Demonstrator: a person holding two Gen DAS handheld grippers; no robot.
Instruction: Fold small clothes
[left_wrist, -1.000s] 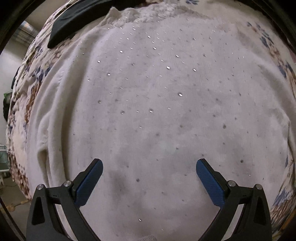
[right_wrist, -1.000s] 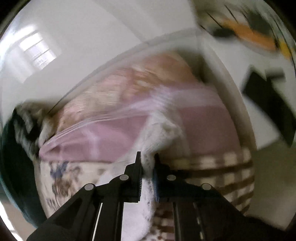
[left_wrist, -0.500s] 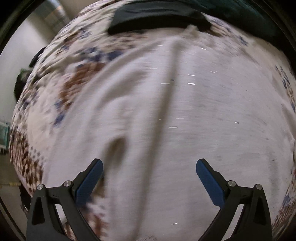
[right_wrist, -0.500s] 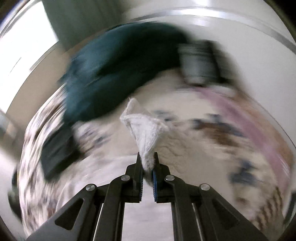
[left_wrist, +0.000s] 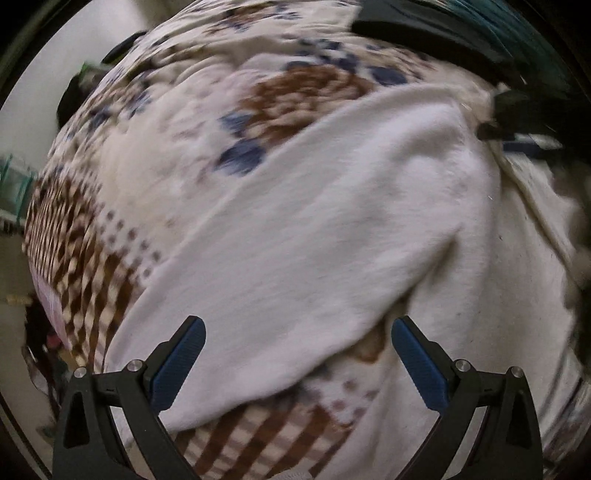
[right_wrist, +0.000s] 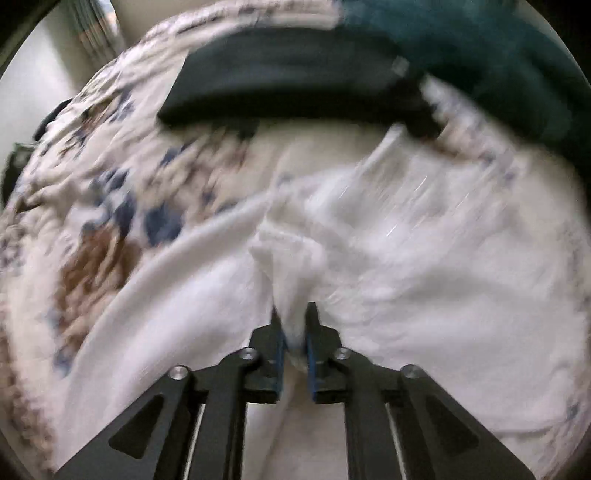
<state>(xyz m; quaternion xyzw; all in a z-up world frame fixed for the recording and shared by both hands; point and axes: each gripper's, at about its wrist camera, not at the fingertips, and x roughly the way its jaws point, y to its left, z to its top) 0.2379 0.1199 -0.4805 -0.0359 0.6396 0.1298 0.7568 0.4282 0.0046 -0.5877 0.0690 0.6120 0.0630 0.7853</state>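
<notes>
Since a second ago, when our white garment (left_wrist: 332, 229) lay spread flat and filled the left view, one side of it has been carried over itself, so a folded flap now crosses the patterned bedspread (left_wrist: 177, 155). We judge the first fold well under way. Our right gripper (right_wrist: 294, 332) stays clenched on a bunched edge of the cloth, now low over the garment rather than lifted. Our left gripper (left_wrist: 297, 354) hovers with fingers spread wide, holding nothing. Beyond lie a dark folded item (right_wrist: 288, 74) and teal cloth (right_wrist: 498, 55).

One white garment (left_wrist: 332, 229), two dark garments (right_wrist: 288, 74).
</notes>
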